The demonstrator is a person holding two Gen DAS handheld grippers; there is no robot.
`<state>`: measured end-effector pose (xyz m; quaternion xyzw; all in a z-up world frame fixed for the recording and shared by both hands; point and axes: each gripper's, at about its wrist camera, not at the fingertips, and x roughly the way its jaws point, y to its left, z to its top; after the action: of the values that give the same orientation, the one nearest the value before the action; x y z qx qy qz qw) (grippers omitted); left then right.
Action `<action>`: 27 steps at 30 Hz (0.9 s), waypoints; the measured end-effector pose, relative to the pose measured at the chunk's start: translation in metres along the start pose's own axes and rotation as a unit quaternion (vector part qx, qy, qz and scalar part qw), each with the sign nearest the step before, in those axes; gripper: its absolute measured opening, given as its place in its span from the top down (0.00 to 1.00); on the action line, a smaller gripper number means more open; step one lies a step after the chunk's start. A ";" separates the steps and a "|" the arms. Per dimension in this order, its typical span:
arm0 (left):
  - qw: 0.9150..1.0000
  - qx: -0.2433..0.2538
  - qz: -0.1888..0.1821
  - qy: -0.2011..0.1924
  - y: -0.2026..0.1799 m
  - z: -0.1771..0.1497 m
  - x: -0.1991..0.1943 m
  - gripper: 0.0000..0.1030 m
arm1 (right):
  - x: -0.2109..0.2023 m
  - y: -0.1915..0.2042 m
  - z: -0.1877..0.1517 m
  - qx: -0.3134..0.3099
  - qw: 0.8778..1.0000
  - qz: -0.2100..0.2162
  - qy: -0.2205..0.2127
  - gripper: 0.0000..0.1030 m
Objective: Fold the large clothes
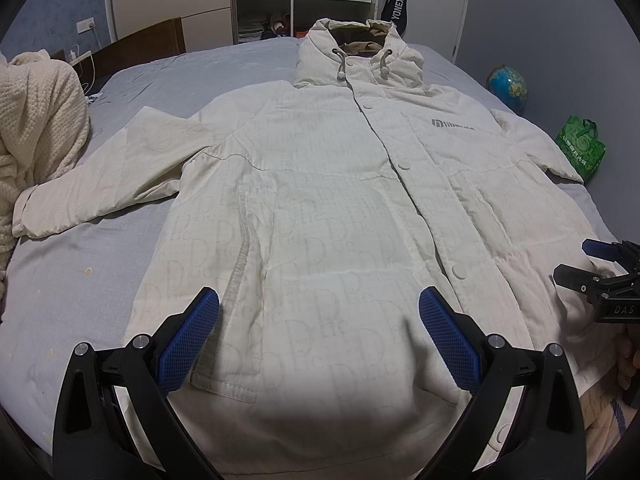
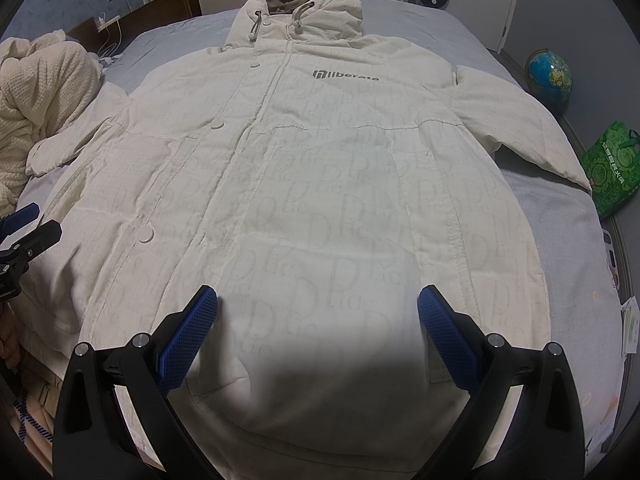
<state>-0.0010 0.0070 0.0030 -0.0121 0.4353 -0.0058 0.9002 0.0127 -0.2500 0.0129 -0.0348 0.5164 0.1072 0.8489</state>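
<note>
On the bed [image 1: 224, 64], grey-sheeted, the largest item: it carries everything listed below.

Coat [image 1: 340, 208], cream, padded, hooded, printed all over with faint letters. It lies front-up and buttoned, spread flat along the bed, hood [image 2: 304, 12] at the far end, hem nearest you. Both sleeves are splayed outward; the left sleeve [image 1: 112, 172] runs toward a knitted cream blanket [image 1: 36, 120] heaped at the bed's left edge, the right sleeve [image 2: 520, 124] reaches the right edge. No fold shows yet, so you appear to be at the start.

Left tool [image 1: 320, 332]: released, blue pads wide apart, hanging over the lower left front panel near the pocket flap, gripping nothing.

Right tool [image 2: 318, 332]: likewise released, poised over the lower right panel, gripping nothing.

Snap buttons [image 1: 405, 167], small, in a line down the placket.

Handling note: padded cloth is bulky and springs back. You would likely do best to bring the sleeves in across the chest first, pinching each near the cuff, taking only the sleeve layer. Keep the left sleeve clear of the blanket as it lifts. Press each fold down before letting go.
</note>
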 end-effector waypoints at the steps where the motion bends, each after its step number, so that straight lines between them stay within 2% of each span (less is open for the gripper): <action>1: 1.000 0.001 0.000 0.000 0.000 0.000 0.000 0.06 | 0.000 0.000 0.000 0.000 1.000 0.000 0.000 0.06; 12: 1.000 0.004 0.001 0.001 -0.002 0.000 0.000 0.06 | 0.001 0.000 0.000 0.003 1.000 0.002 0.000 0.06; 17: 1.000 0.003 -0.003 0.000 -0.002 0.001 -0.002 0.06 | -0.003 -0.009 0.002 0.024 1.000 0.019 -0.002 0.06; 23: 1.000 -0.011 -0.001 0.016 0.012 0.013 -0.004 0.06 | -0.018 -0.044 0.014 0.060 0.997 0.039 -0.012 0.06; 27: 1.000 0.007 0.018 0.013 0.022 0.028 -0.011 0.06 | -0.030 -0.099 0.028 0.116 0.989 0.076 -0.040 0.06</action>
<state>0.0139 0.0296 0.0286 0.0022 0.4474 0.0075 0.8943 0.0455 -0.3464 0.0478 0.1079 0.4917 0.1117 0.8568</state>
